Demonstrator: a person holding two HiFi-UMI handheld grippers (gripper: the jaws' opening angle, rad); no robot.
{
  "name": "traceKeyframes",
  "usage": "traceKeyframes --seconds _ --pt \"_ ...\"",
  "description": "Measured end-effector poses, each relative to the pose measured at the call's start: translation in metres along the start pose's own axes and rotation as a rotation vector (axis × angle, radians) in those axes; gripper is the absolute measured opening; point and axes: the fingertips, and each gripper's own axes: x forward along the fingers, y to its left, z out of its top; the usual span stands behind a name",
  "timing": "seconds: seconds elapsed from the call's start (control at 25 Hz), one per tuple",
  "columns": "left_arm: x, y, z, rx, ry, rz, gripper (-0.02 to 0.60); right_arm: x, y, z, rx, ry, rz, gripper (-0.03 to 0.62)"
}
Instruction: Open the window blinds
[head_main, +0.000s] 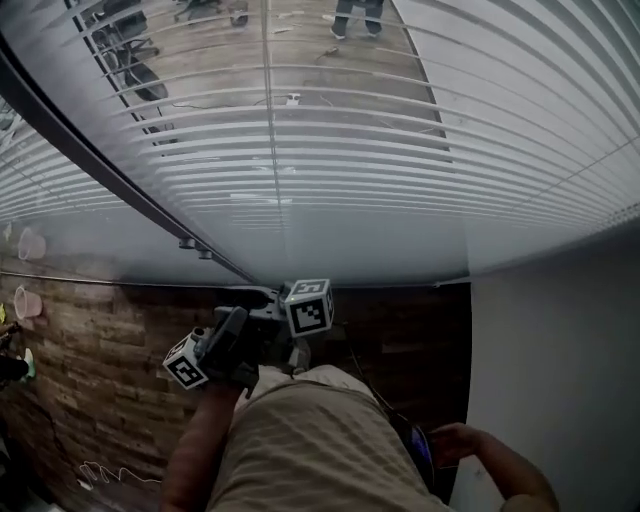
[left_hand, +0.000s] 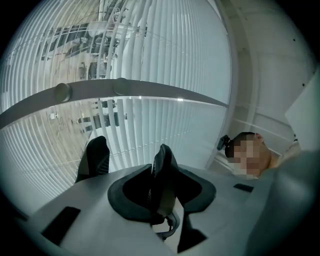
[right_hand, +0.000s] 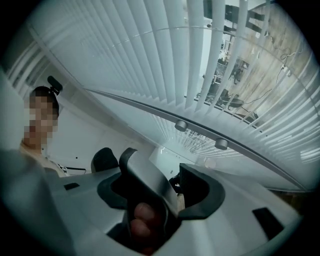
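White horizontal blinds (head_main: 330, 170) hang behind a glass wall, their slats partly tilted so that an office floor and chairs show through. Both grippers sit close together low in the head view, in front of the glass; their marker cubes (head_main: 185, 365) (head_main: 310, 308) stand out. My left gripper (left_hand: 129, 160) points up at the blinds (left_hand: 165, 65) with its jaws apart and nothing between them. My right gripper (right_hand: 120, 162) also faces the blinds (right_hand: 150, 60); its fingers overlap in the right gripper view, so I cannot read the gap. Neither gripper touches the glass.
A dark rail with two round fittings (head_main: 195, 248) runs across the glass. On the right stands a white wall (head_main: 550, 350). The floor (head_main: 90, 350) is brown wood, with a thin cable (head_main: 110, 470) on it. A hand (head_main: 470, 440) holds a dark device at lower right.
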Motion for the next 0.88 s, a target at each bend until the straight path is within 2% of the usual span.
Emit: traceKeyframes --seconds 0.24,0.52,0.88 --pt "-0.002 0.012 -0.004 -0.001 0.013 0.017 0.129 -0.003 -0.012 -0.004 0.027 -0.016 0.030 0.229" --pt "0.004 -0.008 -0.010 0.001 0.013 0.018 0.129 -0.008 0.009 -0.003 0.034 -0.018 0.040 0.229" --pt "0.002 -0.007 -0.014 0.009 0.030 0.037 0.129 -0.009 0.009 -0.007 0.050 -0.035 0.064 0.229"
